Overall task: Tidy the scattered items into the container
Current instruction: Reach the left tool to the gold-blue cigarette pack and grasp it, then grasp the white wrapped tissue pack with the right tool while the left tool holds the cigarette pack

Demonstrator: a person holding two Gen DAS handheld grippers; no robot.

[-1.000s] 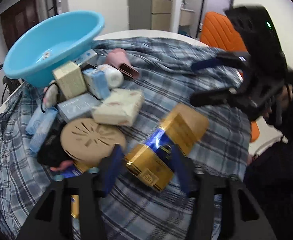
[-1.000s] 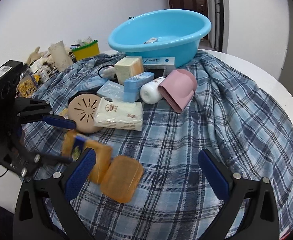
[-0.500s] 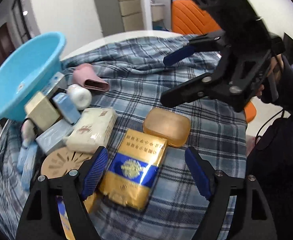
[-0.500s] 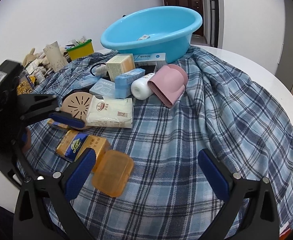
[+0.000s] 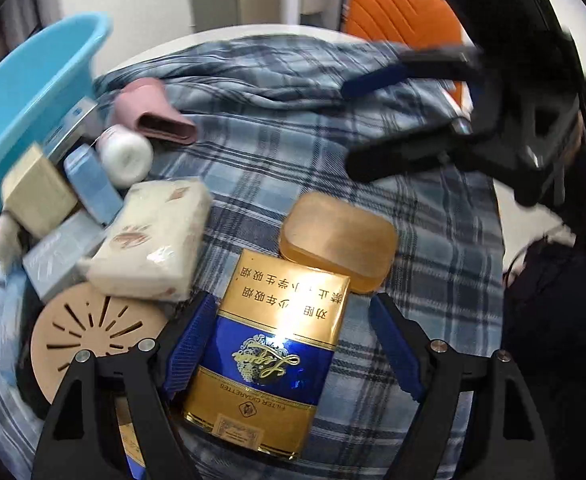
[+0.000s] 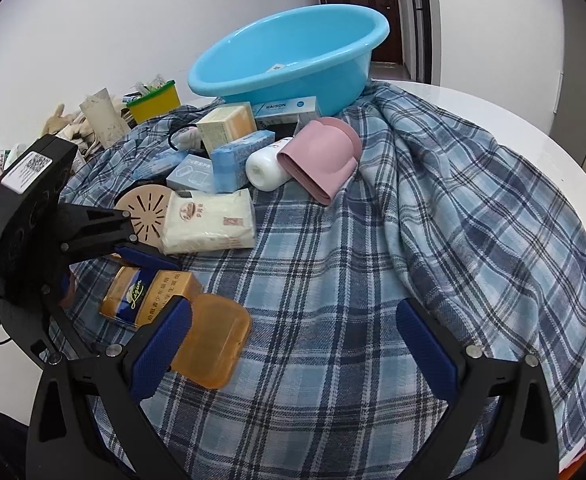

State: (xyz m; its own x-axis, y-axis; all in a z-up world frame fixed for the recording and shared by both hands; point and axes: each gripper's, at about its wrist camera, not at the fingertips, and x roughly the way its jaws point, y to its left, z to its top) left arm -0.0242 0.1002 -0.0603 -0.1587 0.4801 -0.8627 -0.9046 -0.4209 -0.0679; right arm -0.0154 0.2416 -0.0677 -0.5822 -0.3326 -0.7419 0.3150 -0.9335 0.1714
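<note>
A gold and blue cigarette carton [image 5: 277, 344] lies flat on the plaid cloth between the jaws of my left gripper [image 5: 293, 308], which stands open; the right pad is clear of the carton. An orange translucent soap box [image 5: 337, 240] touches the carton's far end. My right gripper [image 6: 293, 320] is open over bare cloth with nothing between its fingers, and the soap box [image 6: 213, 348] sits by its left finger. The blue basin [image 6: 293, 52] stands at the back of the table, holding only a small label or card.
A cluster lies in front of the basin: tissue pack [image 6: 209, 220], tan slotted disc [image 6: 145, 208], pink holder [image 6: 321, 156], white bottle [image 6: 265, 168] and several small boxes. The cloth bunches into folds at right. Clutter with a yellow tub [image 6: 155, 102] sits beyond the table's left edge.
The carton and soap box, blurred and tilted a second ago, now lie still on the cloth. My left gripper has widened and come down closer over the carton. The right gripper barely moved.
</note>
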